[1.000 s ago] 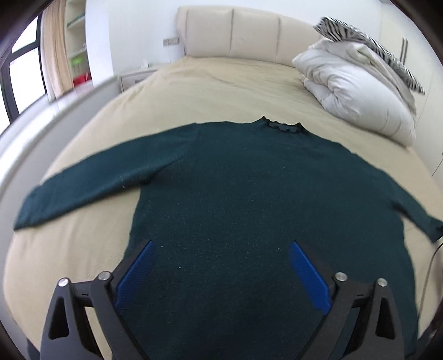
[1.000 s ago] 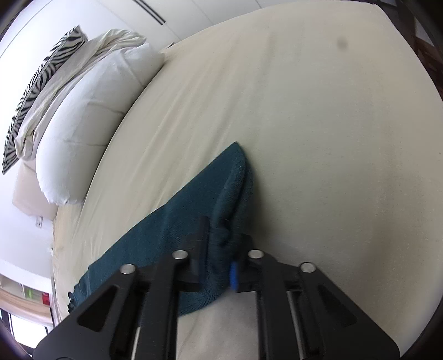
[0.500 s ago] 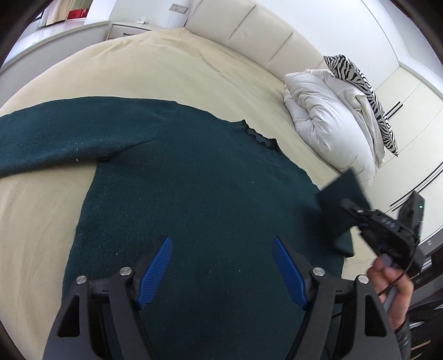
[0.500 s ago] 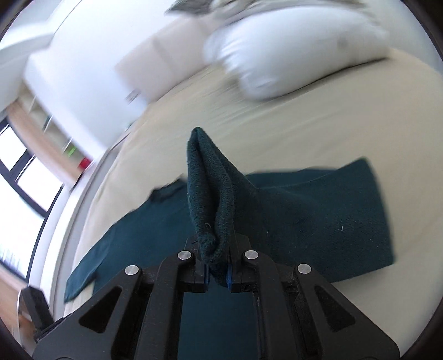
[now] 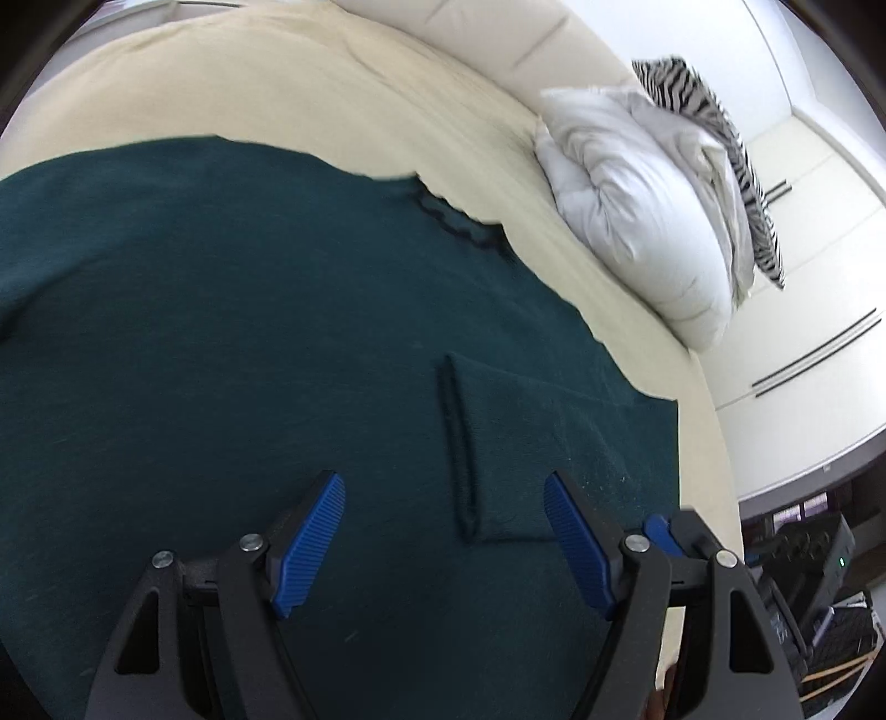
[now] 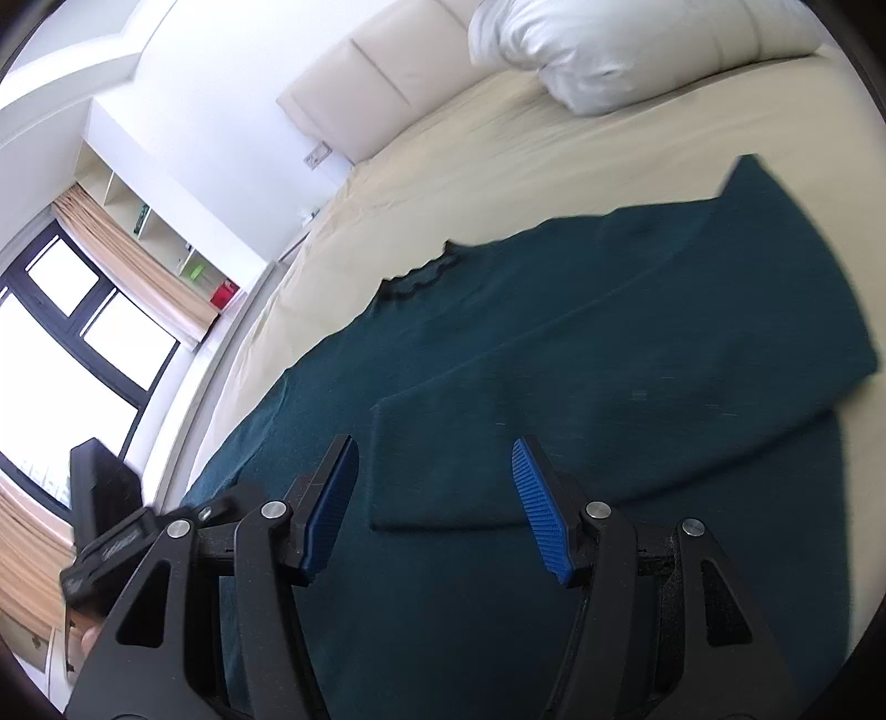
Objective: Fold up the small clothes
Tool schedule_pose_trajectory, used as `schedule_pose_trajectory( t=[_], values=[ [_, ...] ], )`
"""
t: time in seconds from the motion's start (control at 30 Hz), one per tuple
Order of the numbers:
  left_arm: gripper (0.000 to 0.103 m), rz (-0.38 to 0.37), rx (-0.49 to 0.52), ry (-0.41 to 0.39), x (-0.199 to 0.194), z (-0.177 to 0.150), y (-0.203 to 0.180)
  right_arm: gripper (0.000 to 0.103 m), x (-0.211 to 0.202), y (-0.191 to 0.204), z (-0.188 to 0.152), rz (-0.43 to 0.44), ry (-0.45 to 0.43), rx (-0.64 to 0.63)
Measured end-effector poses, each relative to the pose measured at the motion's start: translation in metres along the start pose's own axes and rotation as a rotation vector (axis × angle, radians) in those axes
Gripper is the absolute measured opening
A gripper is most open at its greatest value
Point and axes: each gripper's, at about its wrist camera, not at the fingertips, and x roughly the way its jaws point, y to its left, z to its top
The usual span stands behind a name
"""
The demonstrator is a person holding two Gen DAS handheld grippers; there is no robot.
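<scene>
A dark green sweater lies flat on the beige bed, collar toward the headboard. Its right sleeve is folded in across the body, with the cuff edge lying just ahead of both grippers; it also shows in the right wrist view. My left gripper is open and empty above the sweater's lower body. My right gripper is open and empty just behind the folded sleeve's cuff. The right gripper's blue tip shows in the left wrist view. The left sleeve is out of view.
A white duvet with a zebra-print pillow lies at the head of the bed, also in the right wrist view. White wardrobes stand past the bed's right edge. A window and shelves are beyond the left side.
My right gripper carried the right sleeve over the sweater's body, laid it down and opened. My left gripper moved right and closer over the sweater, staying open.
</scene>
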Motion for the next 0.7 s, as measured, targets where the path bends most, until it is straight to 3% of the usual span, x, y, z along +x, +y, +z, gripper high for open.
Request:
schedule_pose_trajectory(
  t=[0.17, 0.23, 0.33, 0.43, 0.6, 0.7],
  values=[
    [0.052, 0.063, 0.067, 0.034, 0.037, 0.012, -0.026, 0.057, -0.046, -0.055, -0.020, -0.006, 0.004, 0.106],
    [0.035, 0.112, 0.093, 0.040, 0.044, 0.016, -0.032, 0.057, -0.058, -0.070, -0.024, -0.013, -0.003, 0.136],
    [0.019, 0.149, 0.114, 0.037, 0.044, 0.019, -0.033, 0.057, -0.053, -0.092, -0.032, -0.014, 0.002, 0.168],
    [0.012, 0.190, 0.166, 0.024, 0.042, 0.015, -0.037, 0.057, -0.050, -0.097, -0.030, -0.025, -0.019, 0.180],
    [0.012, 0.290, 0.305, -0.013, 0.041, 0.007, -0.059, 0.057, -0.038, -0.090, -0.026, -0.056, -0.031, 0.193],
    [0.012, 0.261, 0.315, -0.005, 0.043, 0.005, -0.058, 0.057, -0.040, -0.075, -0.032, -0.068, -0.024, 0.205]
  ],
)
